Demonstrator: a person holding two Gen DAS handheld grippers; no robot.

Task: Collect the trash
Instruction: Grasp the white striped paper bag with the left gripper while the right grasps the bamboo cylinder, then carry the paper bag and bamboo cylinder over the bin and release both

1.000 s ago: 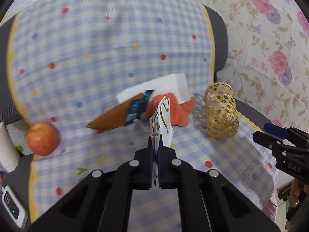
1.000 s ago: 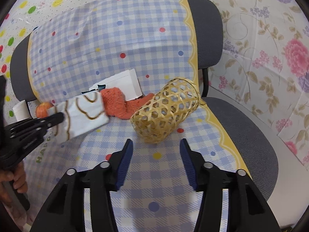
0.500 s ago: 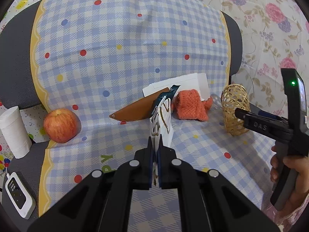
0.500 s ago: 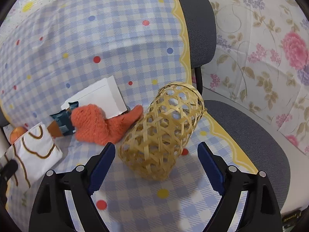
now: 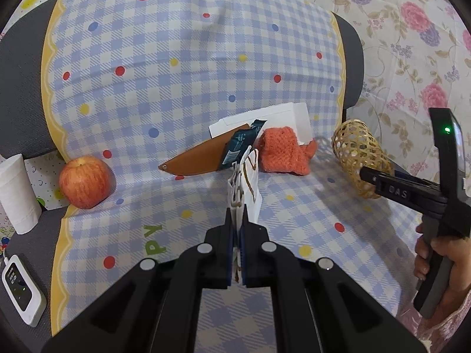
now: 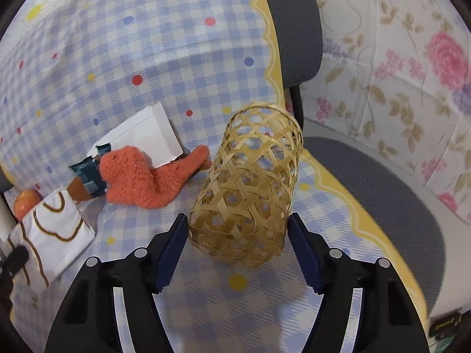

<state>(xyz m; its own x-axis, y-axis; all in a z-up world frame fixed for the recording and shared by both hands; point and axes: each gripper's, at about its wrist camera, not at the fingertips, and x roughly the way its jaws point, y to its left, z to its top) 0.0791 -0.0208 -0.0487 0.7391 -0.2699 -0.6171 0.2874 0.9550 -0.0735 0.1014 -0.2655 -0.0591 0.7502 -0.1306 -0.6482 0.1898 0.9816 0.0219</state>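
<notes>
Wrapper [image 5: 245,182] clamped in left gripper [image 5: 236,229], right gripper [image 6: 237,235] closing around basket [image 6: 250,188], contact unclear

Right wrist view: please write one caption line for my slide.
Right gripper, jaws just closing around a tipped woven basket, pads not yet pressing it.

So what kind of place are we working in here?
Probably a room at home: an office chair draped with a checked cloth serves as the work surface, a floral sheet hangs behind, and an apple sits on the seat.
</notes>
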